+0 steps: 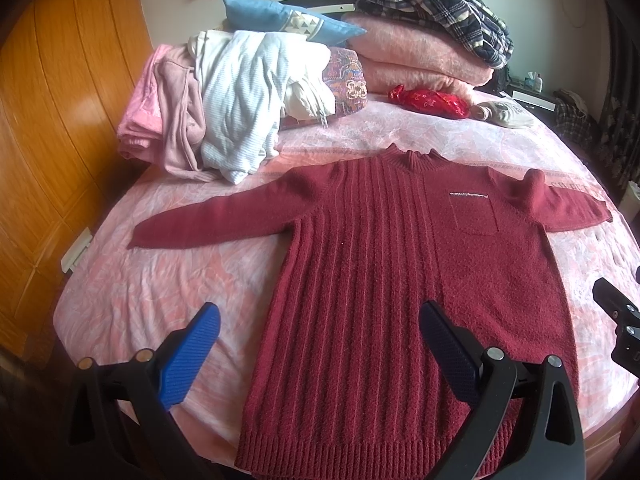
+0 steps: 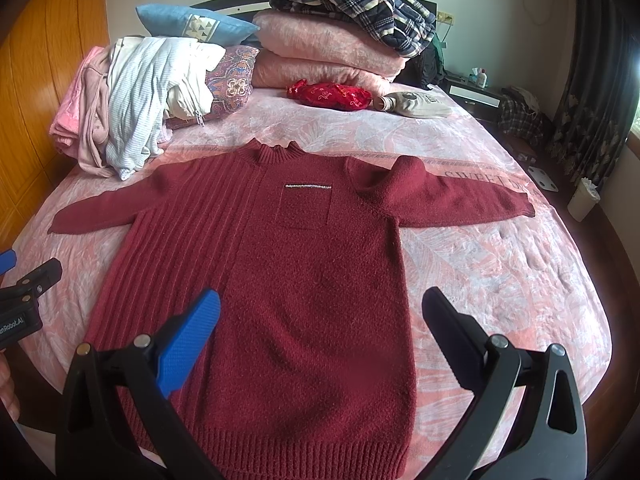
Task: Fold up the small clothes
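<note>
Both tools, left tool [image 1: 320,344] and right tool [image 2: 322,332], wide apart (nothing held) above red sweater [image 2: 280,264].

sweater [image 2: 280,264] | dark red knit | flat, face-up, sleeves spread | on bed

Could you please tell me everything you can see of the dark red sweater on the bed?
The dark red sweater lies flat and face up on the pink bedspread, unfolded, both sleeves spread sideways. It looks like thick knit: vertical ribs down one half, a pebbled texture on the other, a short stand-up collar, ribbed hem, and a chest pocket with a sparkly trim. One shoulder is bunched up. Both grippers hover open near its hem, not touching it.
</note>
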The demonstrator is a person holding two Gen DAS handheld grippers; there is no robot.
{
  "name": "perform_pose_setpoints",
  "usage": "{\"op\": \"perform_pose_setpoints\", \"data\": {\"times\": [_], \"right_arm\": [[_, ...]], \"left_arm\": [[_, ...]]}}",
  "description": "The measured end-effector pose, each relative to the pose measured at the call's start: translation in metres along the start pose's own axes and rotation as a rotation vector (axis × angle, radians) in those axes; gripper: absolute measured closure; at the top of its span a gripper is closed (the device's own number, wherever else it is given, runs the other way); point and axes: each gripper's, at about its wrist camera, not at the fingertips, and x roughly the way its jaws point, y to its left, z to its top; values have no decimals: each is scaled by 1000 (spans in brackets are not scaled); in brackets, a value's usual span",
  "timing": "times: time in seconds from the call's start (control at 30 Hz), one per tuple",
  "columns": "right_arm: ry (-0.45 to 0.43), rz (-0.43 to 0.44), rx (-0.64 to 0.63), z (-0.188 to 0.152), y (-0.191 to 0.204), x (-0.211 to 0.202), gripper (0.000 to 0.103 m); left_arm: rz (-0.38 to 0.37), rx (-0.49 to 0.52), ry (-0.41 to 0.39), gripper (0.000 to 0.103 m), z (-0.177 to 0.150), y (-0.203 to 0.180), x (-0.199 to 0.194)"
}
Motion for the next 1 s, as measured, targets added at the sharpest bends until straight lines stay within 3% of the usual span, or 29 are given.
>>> {"op": "perform_pose_setpoints", "data": {"times": [0.7,0.87,1.0], "right_arm": [[13,10,11,1,-2,3,3],[78,10,51,26,-31,28,3],[141,-33,61,59,-79,72,3]], "left_arm": [[-5,-2,11,4,-5,5,4],[2,-6,49,4,13,-4,23],[-18,29,75,4,45,-27,54]]}}
